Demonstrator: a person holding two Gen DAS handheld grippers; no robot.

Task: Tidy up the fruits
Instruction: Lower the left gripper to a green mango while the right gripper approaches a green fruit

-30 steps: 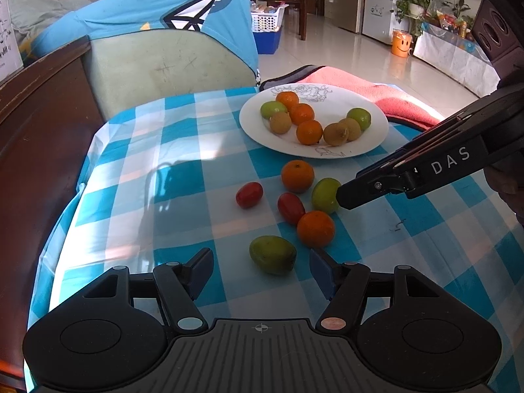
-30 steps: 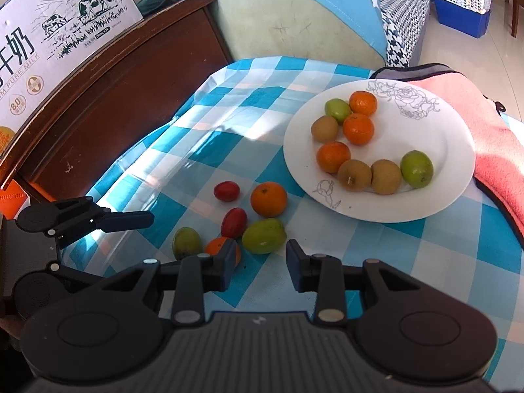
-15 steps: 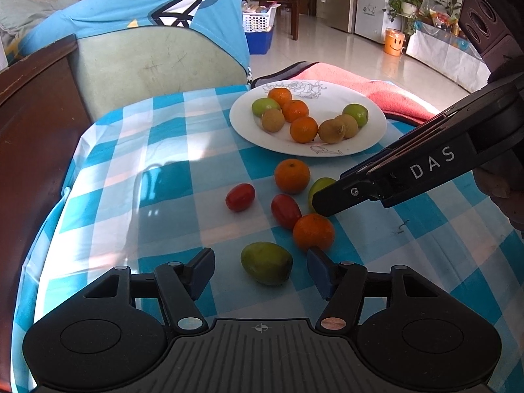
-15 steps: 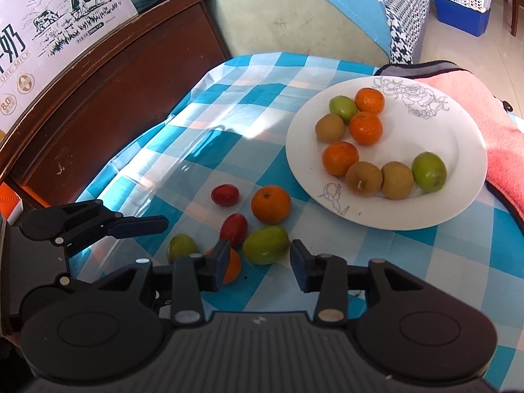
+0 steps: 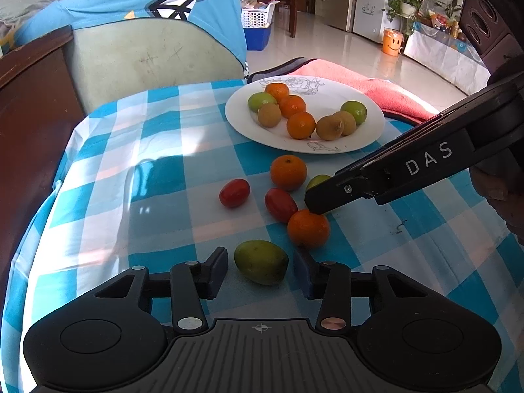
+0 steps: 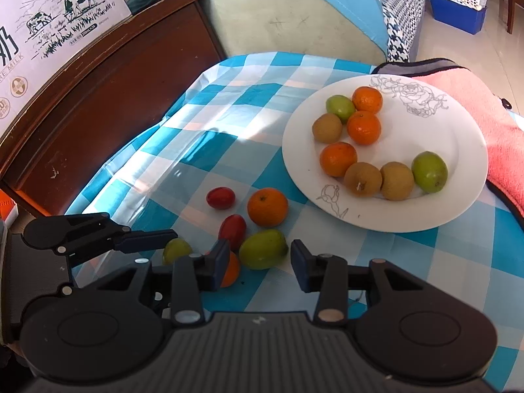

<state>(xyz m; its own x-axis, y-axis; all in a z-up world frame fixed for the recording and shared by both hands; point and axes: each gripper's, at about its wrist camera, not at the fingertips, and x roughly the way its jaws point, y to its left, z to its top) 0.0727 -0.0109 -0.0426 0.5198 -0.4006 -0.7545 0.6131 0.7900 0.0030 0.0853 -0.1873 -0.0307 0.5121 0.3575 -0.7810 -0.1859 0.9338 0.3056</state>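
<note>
A white plate (image 5: 370,131) (image 6: 458,177) holds several oranges, brown fruits and green fruits. Loose on the checked cloth lie two oranges (image 5: 288,172) (image 5: 308,227), two red fruits (image 5: 234,192) (image 5: 280,203) and two green fruits. My left gripper (image 5: 260,270) is open, its fingers either side of one green fruit (image 5: 261,261), not touching it. My right gripper (image 6: 257,263) is open, its fingers either side of the other green fruit (image 6: 263,253). In the left wrist view the right gripper's finger (image 5: 386,177) hides most of that fruit.
A dark wooden headboard (image 6: 98,98) runs along the left. A pink towel (image 6: 484,124) lies beside the plate on the right. A green cushion and blue cloth (image 5: 157,55) stand behind the table. A milk carton box (image 6: 49,26) sits at upper left.
Both grippers have moved forward and down toward the loose fruit. Each green fruit now sits between an open pair of fingers.
</note>
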